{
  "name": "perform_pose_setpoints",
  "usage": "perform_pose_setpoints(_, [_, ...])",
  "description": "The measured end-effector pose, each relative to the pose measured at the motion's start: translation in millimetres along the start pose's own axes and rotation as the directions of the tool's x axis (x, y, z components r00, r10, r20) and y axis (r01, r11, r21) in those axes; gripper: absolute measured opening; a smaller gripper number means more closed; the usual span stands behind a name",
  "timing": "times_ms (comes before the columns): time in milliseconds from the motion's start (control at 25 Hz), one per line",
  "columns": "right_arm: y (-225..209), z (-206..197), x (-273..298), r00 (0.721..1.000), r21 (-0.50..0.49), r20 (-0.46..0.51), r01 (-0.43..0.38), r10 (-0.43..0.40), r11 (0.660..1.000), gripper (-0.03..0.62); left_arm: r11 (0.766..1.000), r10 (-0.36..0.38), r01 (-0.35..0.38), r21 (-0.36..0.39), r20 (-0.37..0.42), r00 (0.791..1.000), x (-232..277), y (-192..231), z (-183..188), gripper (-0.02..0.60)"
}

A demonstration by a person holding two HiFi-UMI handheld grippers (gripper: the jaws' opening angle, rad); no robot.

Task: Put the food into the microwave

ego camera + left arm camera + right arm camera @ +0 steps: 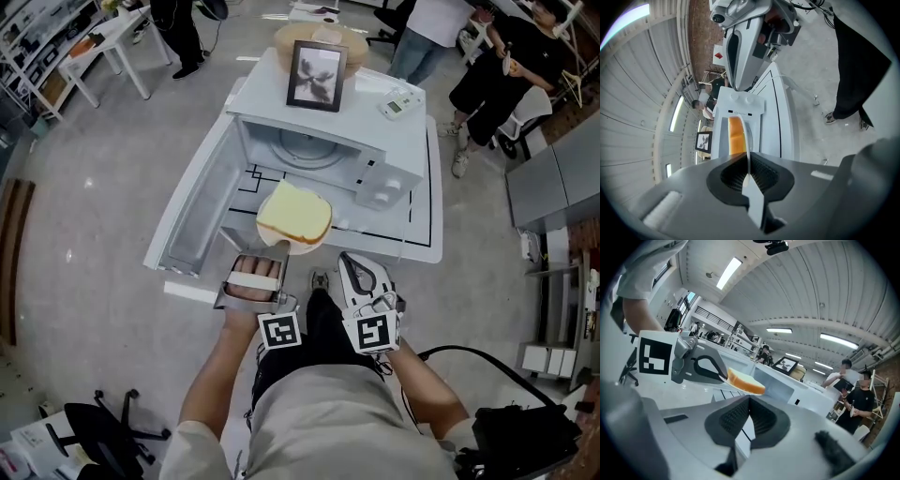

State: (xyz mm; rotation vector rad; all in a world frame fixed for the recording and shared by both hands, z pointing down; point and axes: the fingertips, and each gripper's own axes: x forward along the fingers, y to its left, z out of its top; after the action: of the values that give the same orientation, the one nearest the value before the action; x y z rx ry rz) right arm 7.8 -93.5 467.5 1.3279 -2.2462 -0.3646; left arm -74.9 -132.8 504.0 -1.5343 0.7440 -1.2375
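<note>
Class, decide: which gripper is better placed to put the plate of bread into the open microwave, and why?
Left. The left gripper clamps the plate carrying the bread, directly in front of the open microwave. The right gripper is shut on nothing beside it.

This looks like an open lab or workshop hall: a bare grey floor [103, 206], a ribbed, curved ceiling [801, 296] with strip lights [729, 273], and shelving racks [37, 42] at the far left. A white tabletop [427, 225] marked with black tape lines carries a microwave [370, 141], and people [511, 70] stand about at the far right.
</note>
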Motion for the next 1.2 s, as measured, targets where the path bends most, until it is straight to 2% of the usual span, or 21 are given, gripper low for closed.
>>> perform_pose_setpoints(120, [9.0, 0.4, 12.9, 1.0, -0.054, -0.011, -0.029, 0.028, 0.998, 0.012, 1.0, -0.003, 0.003, 0.005, 0.0, 1.0, 11.6, -4.3, -4.4, 0.021])
perform_pose_setpoints(280, [23.6, -0.4, 37.6, 0.997, -0.228, -0.043, -0.078, 0.07, 0.971, 0.014, 1.0, 0.001, -0.001, 0.013, -0.016, 1.0, 33.3, -4.5, -12.9, 0.021])
perform_pose_setpoints(360, [27.7, -0.1, 53.3, 0.996, -0.341, -0.052, -0.089, 0.076, 0.936, 0.025, 1.0, -0.006, 0.006, 0.012, -0.019, 1.0, 46.4, -4.8, -15.9, 0.021])
perform_pose_setpoints(400, [29.5, 1.1, 61.0, 0.996, -0.394, -0.055, -0.092, 0.076, 0.914, 0.079, 1.0, -0.008, 0.008, 0.014, -0.018, 1.0, 52.3, -4.2, -17.1, 0.021])
perform_pose_setpoints(440, [31.3, 2.6, 68.4, 0.995, -0.441, -0.057, -0.094, 0.077, 0.893, 0.104, 1.0, -0.01, 0.01, 0.016, -0.017, 1.0, 57.7, -3.2, -18.1, 0.021])
perform_pose_setpoints(560, [33.8, 3.2, 88.5, 0.995, -0.541, -0.073, -0.099, 0.07, 0.835, 0.112, 0.999, -0.019, 0.019, 0.027, -0.007, 1.0, 71.1, 0.2, -18.9, 0.021])
perform_pose_setpoints(680, [30.2, 1.5, 104.5, 0.996, -0.624, -0.079, -0.085, 0.045, 0.777, 0.11, 0.999, -0.021, 0.021, 0.039, 0.01, 1.0, 80.3, 3.6, -16.3, 0.021])
perform_pose_setpoints(800, [29.6, 1.6, 116.6, 0.997, -0.707, -0.067, -0.072, 0.035, 0.703, 0.11, 0.998, -0.029, 0.028, 0.051, 0.018, 0.999, 87.8, 4.1, -15.1, 0.022])
perform_pose_setpoints(920, [30.0, -6.0, 129.6, 0.996, -0.762, -0.089, -0.085, 0.026, 0.642, 0.11, 0.998, -0.034, 0.032, 0.058, 0.029, 0.999, 93.0, 4.0, -12.4, 0.021])
perform_pose_setpoints(1000, [29.5, -11.8, 137.6, 0.994, -0.787, -0.106, -0.092, 0.014, 0.61, 0.107, 0.998, -0.039, 0.036, 0.058, 0.038, 0.999, 95.2, 3.4, -9.7, 0.021])
perform_pose_setpoints(1120, [29.1, -14.0, 143.8, 0.996, -0.824, -0.089, -0.07, -0.006, 0.563, 0.028, 0.997, -0.05, 0.048, 0.052, 0.038, 0.998, 98.3, 0.9, -8.0, 0.022])
perform_pose_setpoints(1200, [29.1, -16.5, 146.3, 0.996, -0.826, -0.089, -0.072, -0.003, 0.559, 0.024, 0.998, -0.048, 0.047, 0.049, 0.032, 0.998, 101.2, -0.3, -8.6, 0.023])
